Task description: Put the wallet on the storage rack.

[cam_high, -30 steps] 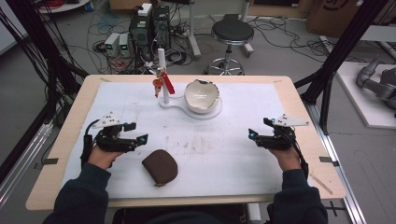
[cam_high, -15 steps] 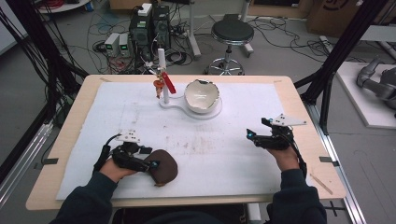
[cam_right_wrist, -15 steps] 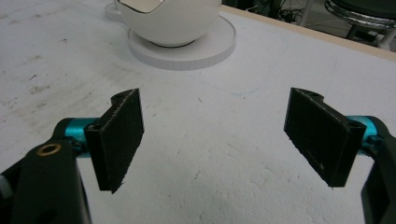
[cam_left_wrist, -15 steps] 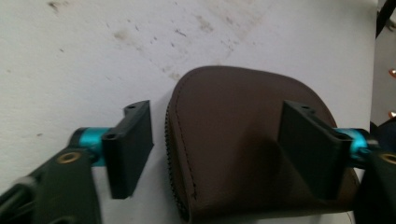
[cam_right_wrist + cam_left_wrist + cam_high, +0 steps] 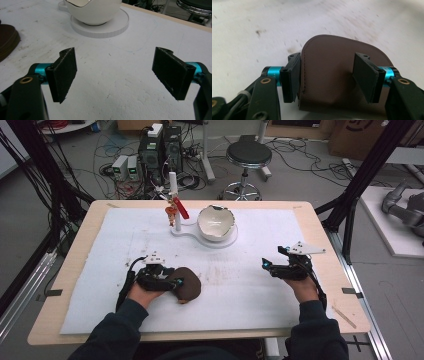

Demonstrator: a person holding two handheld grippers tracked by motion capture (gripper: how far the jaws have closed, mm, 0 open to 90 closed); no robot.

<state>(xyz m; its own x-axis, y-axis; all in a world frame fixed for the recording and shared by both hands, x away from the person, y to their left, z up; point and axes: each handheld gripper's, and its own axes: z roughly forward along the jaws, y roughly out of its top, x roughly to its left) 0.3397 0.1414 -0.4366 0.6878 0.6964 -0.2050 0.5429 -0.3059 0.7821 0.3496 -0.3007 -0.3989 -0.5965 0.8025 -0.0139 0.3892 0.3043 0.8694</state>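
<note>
A brown leather pouch (image 5: 191, 289) lies flat on the white mat, near the front left. My left gripper (image 5: 175, 281) reaches over its left end. In the left gripper view the pouch (image 5: 329, 62) sits between the jaws, which have just been closing. The left pad (image 5: 291, 75) meets the stitched edge, and the right pad stands over the pouch's face without a clear squeeze. My right gripper (image 5: 266, 265) rests at the front right, open, with bare mat between its pads (image 5: 115, 72). The pouch's edge (image 5: 7, 40) shows at the left of the right gripper view.
A white bowl (image 5: 216, 221) sits on a white base (image 5: 186, 232) at the back centre, beside a white post (image 5: 173, 195) with a red piece. The right gripper view has the bowl (image 5: 92, 10) straight ahead. The mat (image 5: 240, 295) covers most of the wooden table (image 5: 65, 320).
My left gripper has moved right and down onto the pouch, and its jaws have narrowed around it. The right gripper has stayed in place.
</note>
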